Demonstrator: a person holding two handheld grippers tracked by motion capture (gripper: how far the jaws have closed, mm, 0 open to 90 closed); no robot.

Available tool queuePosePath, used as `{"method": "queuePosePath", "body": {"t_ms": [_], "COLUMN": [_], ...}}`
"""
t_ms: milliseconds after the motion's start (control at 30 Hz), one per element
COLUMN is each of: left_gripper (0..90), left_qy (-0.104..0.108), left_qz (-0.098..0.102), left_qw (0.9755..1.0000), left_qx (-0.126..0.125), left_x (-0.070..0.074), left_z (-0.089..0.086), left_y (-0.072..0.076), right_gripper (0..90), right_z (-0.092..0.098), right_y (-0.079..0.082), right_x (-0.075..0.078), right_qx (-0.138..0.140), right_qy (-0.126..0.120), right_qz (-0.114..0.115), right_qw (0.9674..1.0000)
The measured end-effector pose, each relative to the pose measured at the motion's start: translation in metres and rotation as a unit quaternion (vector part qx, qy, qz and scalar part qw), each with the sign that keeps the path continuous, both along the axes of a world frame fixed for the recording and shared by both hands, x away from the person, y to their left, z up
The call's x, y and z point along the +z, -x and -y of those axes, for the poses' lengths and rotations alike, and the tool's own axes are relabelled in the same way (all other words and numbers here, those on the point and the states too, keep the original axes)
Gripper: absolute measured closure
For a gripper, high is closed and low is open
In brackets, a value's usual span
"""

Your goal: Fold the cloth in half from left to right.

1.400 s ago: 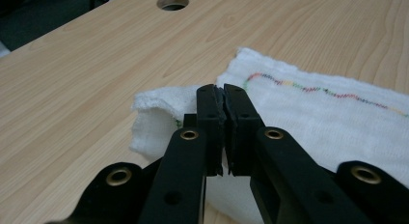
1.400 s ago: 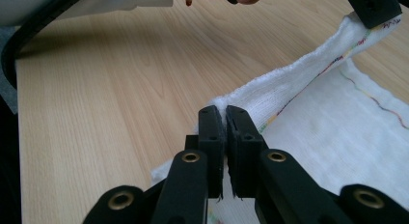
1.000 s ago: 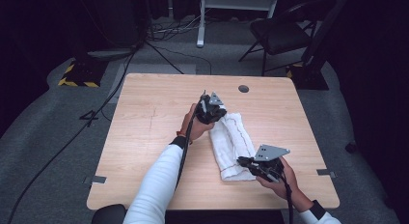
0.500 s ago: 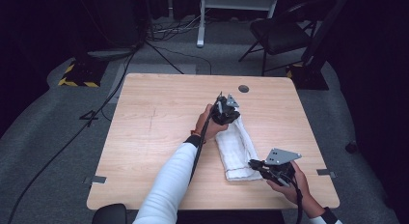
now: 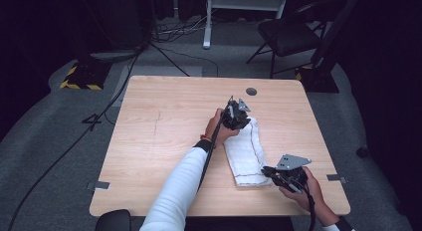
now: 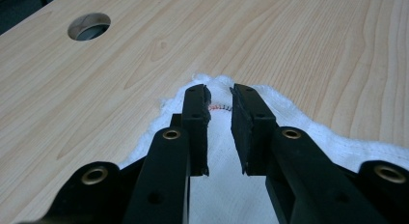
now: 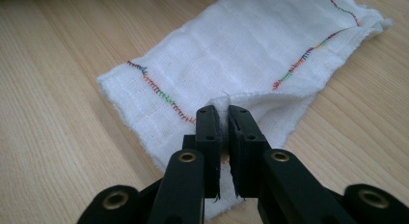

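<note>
- Down on the light wooden table (image 6: pixel 289 35), right of centre in the high view: a folded white cloth (image 7: pixel 251 55), flat on the wood, stretched from mid-table back toward the person's edge.
- Along its hems, lines of multicoloured stitching, clear in the right gripper view.
- At the far end of the cloth, the left gripper (image 6: pixel 219 96), held in a white-sleeved arm reaching in from the bottom of the high view.
- Seen along its own black jaws: parted by a slim gap, having just been opening, pads clear of the fabric.
- Straight ahead in that gap, the bunched far edge of the cloth and a short run of red and dark stitching; nothing pinched there.
- Beyond the cloth's end, up and left in the left gripper view, a round cable hole (image 6: pixel 88 26) in the tabletop, well apart from the fabric.
- Over at the near end, the right gripper (image 7: pixel 224 113), low at the cloth's near right corner, grey three-cornered plate on top in the high view.
- Jaws nearly together there, eased a touch wider just now, yet clamped on a raised fold of the cloth's edge, with white fabric peaking up between the tips.
- Rest of the cloth spread away from that pinch, flat and smooth on the wood.
- Two grippers, then, at opposite ends of one cloth, well apart from each other.
</note>
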State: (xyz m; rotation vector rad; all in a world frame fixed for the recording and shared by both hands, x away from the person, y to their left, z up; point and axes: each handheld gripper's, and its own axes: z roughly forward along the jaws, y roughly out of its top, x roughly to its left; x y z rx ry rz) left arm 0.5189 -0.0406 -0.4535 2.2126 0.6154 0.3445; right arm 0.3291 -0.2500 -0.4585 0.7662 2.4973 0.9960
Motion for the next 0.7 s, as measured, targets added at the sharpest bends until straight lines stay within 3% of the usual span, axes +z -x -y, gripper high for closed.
{"method": "queuePosePath", "body": {"t_ms": [200,400,533,700], "left_gripper": [73.2,70.6,62.5,45.5], "left_qy": [-0.002,-0.009,-0.019,-0.031], "left_qz": [0.009,0.014,0.013,-0.007], "left_qw": [0.9999,0.9988,0.9976,0.9960], "left_qx": [-0.014,-0.046,-0.066,-0.084], "left_x": [0.008,0.014,0.015,0.007], "left_z": [-0.014,-0.030,-0.036,-0.037], "left_y": [0.016,0.049,0.078,0.111], "right_gripper": [79.9,71.3,62.4,51.6], "right_z": [0.011,0.029,0.039,0.043], "right_y": [0.004,0.014,0.012,0.004], "right_x": [-0.006,-0.007,-0.005,0.000], "right_qx": [-0.009,-0.030,-0.054,-0.074], "right_qy": [0.009,0.002,-0.004,-0.023], "right_qz": [-0.015,-0.023,-0.015,-0.010], "right_qw": [0.9998,0.9993,0.9984,0.9969]}}
